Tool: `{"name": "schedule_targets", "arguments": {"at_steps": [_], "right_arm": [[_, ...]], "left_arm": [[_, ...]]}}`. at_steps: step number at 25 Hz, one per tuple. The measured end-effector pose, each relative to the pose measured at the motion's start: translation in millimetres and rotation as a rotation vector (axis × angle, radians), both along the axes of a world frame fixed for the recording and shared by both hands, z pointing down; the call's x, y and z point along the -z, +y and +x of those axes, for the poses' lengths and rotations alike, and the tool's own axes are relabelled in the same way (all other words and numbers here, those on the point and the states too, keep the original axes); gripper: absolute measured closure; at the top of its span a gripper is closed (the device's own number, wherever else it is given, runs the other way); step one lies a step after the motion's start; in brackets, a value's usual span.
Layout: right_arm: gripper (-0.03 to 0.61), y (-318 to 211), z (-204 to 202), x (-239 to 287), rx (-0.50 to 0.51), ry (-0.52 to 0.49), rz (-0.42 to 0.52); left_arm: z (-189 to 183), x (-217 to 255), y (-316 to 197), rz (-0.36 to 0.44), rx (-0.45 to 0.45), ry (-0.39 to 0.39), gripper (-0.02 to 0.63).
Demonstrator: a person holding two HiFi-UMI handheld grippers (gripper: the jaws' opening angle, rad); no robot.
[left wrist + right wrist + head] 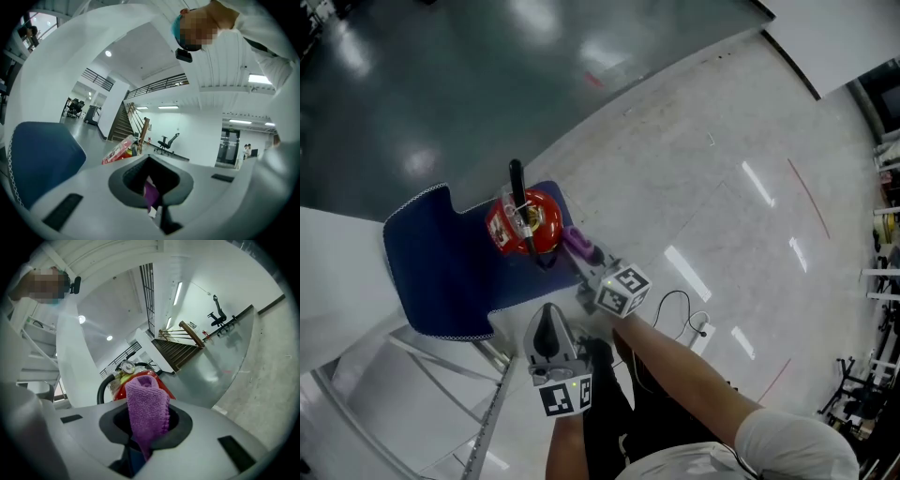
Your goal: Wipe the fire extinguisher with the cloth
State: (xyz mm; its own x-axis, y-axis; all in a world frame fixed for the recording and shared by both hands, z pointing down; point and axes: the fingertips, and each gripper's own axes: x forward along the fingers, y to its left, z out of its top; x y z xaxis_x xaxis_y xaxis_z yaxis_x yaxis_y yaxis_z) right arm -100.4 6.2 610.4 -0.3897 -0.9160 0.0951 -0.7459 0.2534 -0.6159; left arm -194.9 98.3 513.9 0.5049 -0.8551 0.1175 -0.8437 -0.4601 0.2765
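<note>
A red fire extinguisher [534,225] with a black handle and hose stands on a dark blue mat [436,267] with white stitched edging. My right gripper [581,251] is shut on a folded purple cloth [578,243], held just to the right of the extinguisher's body. In the right gripper view the purple cloth [146,406] sticks up from the jaws, with the extinguisher [140,376] and its gauge close behind. My left gripper [547,321] hangs lower, a little short of the mat, jaws together and holding nothing. The left gripper view shows the extinguisher [118,150] ahead and the mat [42,159] at its left.
A white platform with metal rails [492,412] lies at the lower left. A black cable and white plug [694,323] lie on the pale floor to the right. Dark glossy flooring [487,84] fills the top. Stairs [123,124] and an office chair [166,141] stand far off.
</note>
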Motion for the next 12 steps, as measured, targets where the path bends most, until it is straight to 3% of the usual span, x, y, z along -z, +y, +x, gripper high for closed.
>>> {"name": "schedule_targets", "arguments": {"at_steps": [8, 12], "right_arm": [[0.522, -14, -18, 53, 0.048, 0.013, 0.044], [0.522, -6, -18, 111, 0.065, 0.067, 0.073]], "left_arm": [[-9, 49, -25, 0.062, 0.042, 0.026, 0.609], [-14, 77, -27, 0.057, 0.054, 0.004, 0.609]]}}
